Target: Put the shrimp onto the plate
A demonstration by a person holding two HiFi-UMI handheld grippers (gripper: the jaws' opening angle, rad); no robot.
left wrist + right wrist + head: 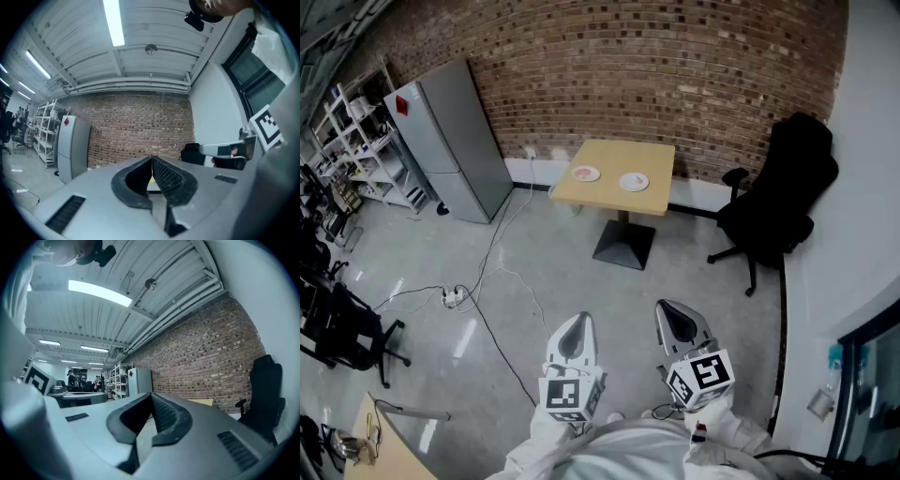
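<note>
1. On the square light-wood surface [619, 155] by the brick wall [675, 66] stand two small round white plates, apart from each other.
2. The left white plate [586, 173] sits near the surface's left edge and carries a pinkish-red patch [584, 172].
3. The right white plate [634, 182] sits about mid-surface, toward the near edge, and carries a smaller pink spot [637, 180]. Both are too small to say which is the shrimp.
4. The left tongs [575, 330] are pressed together with nothing between them, held level over the floor and well apart from the surface.
5. The right tongs [675, 314], just beside the left, also have their tips together and empty.
6. Bare grey concrete floor [581, 272] lies between the tongs and the surface's black pedestal base [625, 246].
7. A black office chair [778, 187] stands near the surface's right side, against the white wall.
8. A grey refrigerator [450, 141] stands left of the surface, with open floor between them.
9. A thin cable [497, 244] runs from the wall across the floor to a power strip [453, 298] at the left.
</note>
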